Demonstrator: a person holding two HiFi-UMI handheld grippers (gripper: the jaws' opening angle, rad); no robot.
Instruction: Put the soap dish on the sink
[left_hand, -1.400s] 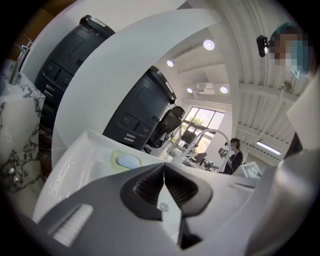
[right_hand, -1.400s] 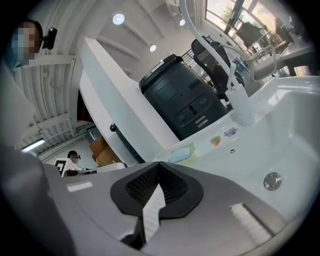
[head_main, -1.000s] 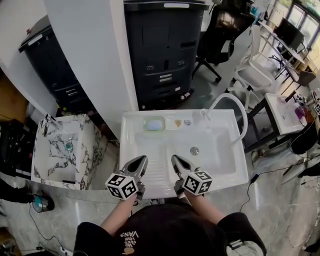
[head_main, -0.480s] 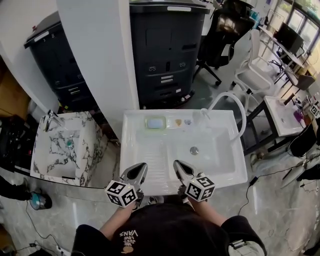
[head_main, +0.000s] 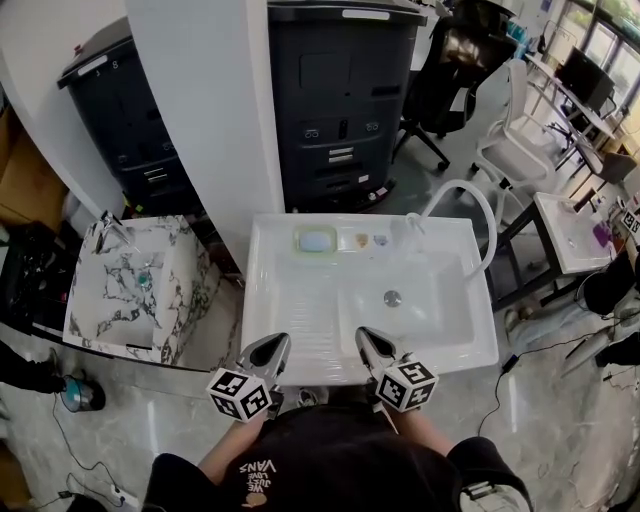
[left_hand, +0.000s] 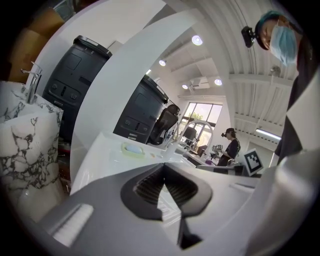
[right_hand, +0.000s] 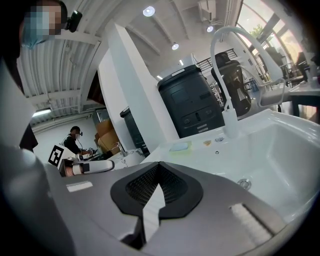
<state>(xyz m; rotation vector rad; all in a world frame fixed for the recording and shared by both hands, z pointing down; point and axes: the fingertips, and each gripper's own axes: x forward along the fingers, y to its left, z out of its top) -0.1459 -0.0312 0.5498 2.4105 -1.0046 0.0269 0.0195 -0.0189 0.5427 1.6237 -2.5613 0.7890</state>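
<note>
Soap dish (head_main: 314, 240): pale green, holding a blue bar; sits on the back ledge of the white sink (head_main: 300, 310), left of the faucet (head_main: 412, 232).
Left hand-held gripper (head_main: 275, 345): jaws together, nothing between them, at the sink's near edge.
Right hand-held gripper (head_main: 368, 342): jaws together, empty, beside the left one, well apart from the dish.

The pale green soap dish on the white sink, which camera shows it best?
The head view: it looks down on the pale green soap dish, whole and unblocked. Both gripper views catch it only small and edge-on.
</note>
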